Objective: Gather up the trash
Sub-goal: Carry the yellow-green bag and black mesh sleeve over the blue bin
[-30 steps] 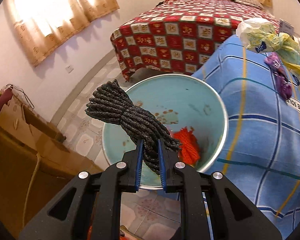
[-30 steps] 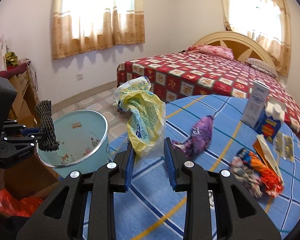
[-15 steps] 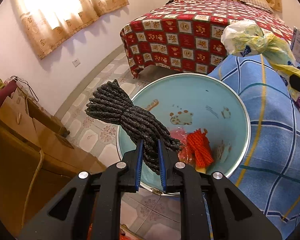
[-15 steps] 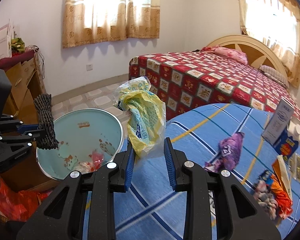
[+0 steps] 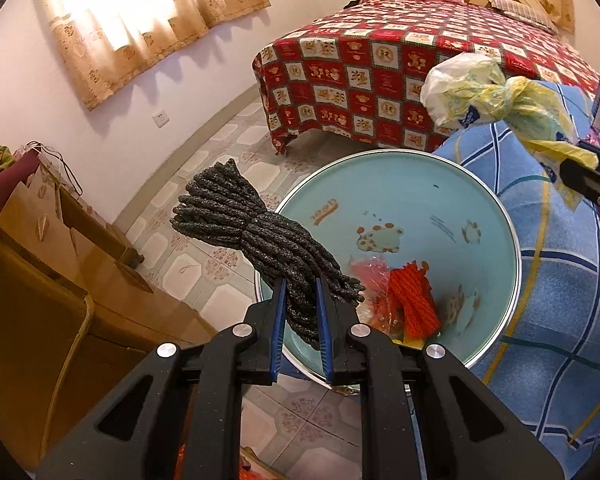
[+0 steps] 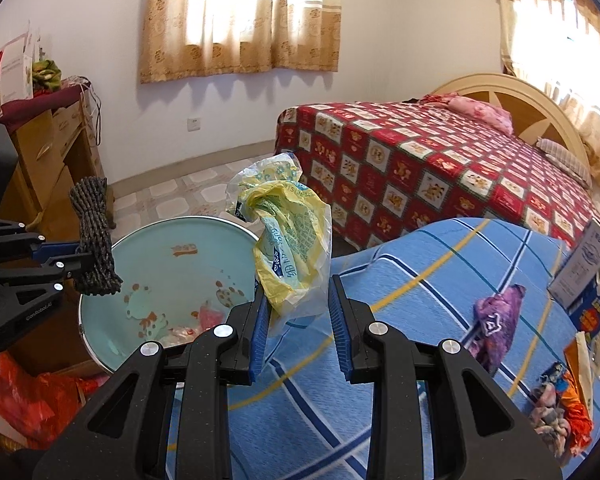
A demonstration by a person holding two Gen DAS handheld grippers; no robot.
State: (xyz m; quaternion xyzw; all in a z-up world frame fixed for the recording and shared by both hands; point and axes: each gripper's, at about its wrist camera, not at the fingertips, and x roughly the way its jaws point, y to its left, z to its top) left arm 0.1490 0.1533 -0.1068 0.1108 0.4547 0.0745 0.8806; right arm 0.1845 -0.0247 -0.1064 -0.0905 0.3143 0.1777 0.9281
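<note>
- My left gripper (image 5: 300, 312) is clamped narrow on a bundle of dark grey cord (image 5: 260, 240). Most of the bundle sticks out past the pads, hanging over the near-left rim of the pale blue bin (image 5: 496, 208).
- My right gripper (image 6: 296, 312) holds a crumpled yellow and clear plastic bag (image 6: 288, 248). Its jaws stand wider, and only the lower tail of the bag sits between the pads.
- The bag hangs above the edge of the blue checked counter (image 6: 420, 280) nearest the bin, not yet over the bin's mouth, as I judge it.
- The bin stands on the tiled floor, tight against that counter edge. An orange cord bundle (image 5: 414, 304) and some pinkish wrappers already lie in its bottom.
- Risk one: the cord overhangs the rim on the outer side. If I let go here, the long free end could tip it out onto the floor rather than in.
- Risk two: the bag is light and barely pinched. It could slip early and land on the counter, or drift past the rim.
- Risk three: both grippers are heading for the same opening, so they could knock together over the bin.
- A purple wrapper (image 6: 496, 320) and more scraps at the counter's right edge are not yet collected.
</note>
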